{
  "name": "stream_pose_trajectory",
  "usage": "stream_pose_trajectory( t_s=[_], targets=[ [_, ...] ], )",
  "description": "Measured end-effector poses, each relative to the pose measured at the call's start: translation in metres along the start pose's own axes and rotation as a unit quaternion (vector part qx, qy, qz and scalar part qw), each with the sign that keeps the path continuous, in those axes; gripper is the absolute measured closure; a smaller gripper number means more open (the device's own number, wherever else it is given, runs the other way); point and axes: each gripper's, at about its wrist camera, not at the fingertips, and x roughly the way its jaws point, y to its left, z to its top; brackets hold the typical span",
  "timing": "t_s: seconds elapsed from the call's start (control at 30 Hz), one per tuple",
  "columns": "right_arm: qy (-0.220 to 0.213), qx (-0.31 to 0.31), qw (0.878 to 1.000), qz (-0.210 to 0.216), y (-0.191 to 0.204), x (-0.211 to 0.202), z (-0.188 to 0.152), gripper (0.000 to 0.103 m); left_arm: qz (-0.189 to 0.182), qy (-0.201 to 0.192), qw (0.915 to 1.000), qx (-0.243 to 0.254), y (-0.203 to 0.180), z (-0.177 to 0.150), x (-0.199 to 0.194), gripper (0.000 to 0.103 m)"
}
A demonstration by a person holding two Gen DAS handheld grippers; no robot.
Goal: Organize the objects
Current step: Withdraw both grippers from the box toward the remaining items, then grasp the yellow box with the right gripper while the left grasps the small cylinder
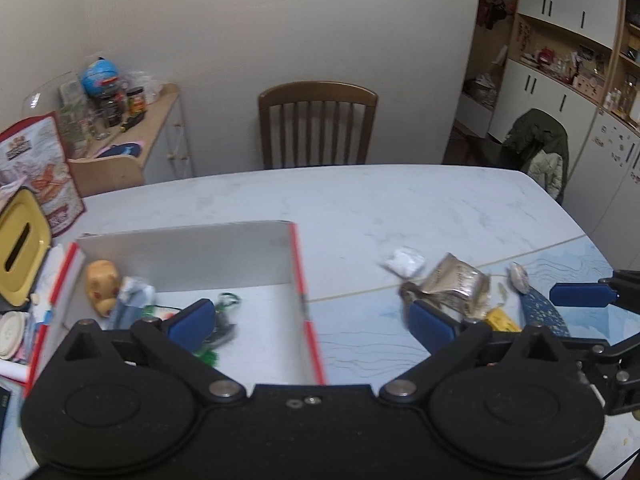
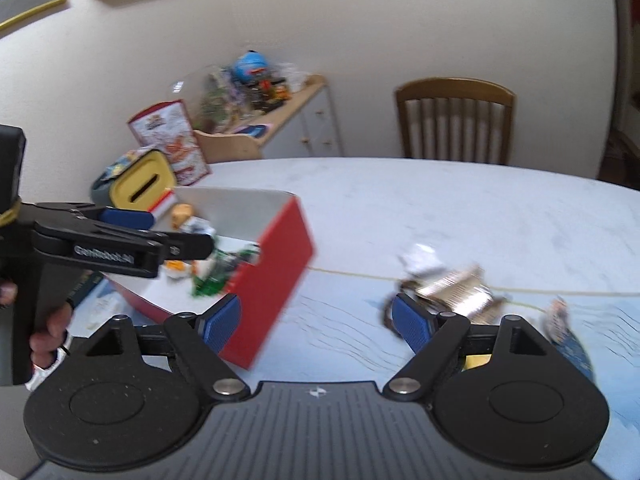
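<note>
One red box (image 2: 276, 280) sits on the desk (image 1: 400, 208) beside one foil packet (image 1: 460, 284). Both grippers, left (image 1: 312, 322) and right (image 2: 316, 322), spread their fingers wide, empty.

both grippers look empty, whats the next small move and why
Probably bring the open right gripper forward and right onto the crumpled foil packet. It lies loose on the table outside the red box, and both grippers are open and hold nothing.

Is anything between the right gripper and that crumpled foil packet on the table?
Nothing visible blocks it. The right gripper is open, and the foil packet lies just ahead of its right-hand finger, on the table. The red box stands off to the left.
</note>
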Motion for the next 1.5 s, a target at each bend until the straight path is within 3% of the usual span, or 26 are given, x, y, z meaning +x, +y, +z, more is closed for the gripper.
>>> stream_pose_trajectory(
  t_s=[0.33,0.63,0.93,1.27,1.43,1.5],
  targets=[
    [0.014,-0.005,0.998,-0.060,-0.057,-0.013,-0.037,0.020,-0.029,0.014,0.9995,0.003,-0.053,-0.005,0.027,0.001],
    [0.041,-0.003,0.996,-0.074,-0.097,0.000,-0.057,0.020,-0.039,0.040,0.9984,-0.007,-0.089,-0.015,0.068,0.001],
    [0.067,0.011,0.995,-0.077,-0.133,0.024,-0.066,0.020,-0.023,0.058,0.9977,-0.026,-0.113,-0.024,0.114,0.001],
    [0.091,0.015,0.995,-0.048,-0.153,0.054,-0.069,0.020,-0.017,0.095,0.9924,-0.076,-0.119,-0.029,0.156,0.020],
    [0.096,0.010,0.995,-0.034,-0.156,0.064,-0.069,0.026,-0.021,0.105,0.9885,-0.107,-0.118,-0.031,0.167,0.032],
    [0.098,0.007,0.995,-0.029,-0.158,0.067,-0.068,0.033,-0.022,0.109,0.9877,-0.111,-0.119,-0.031,0.171,0.041]
  ],
)
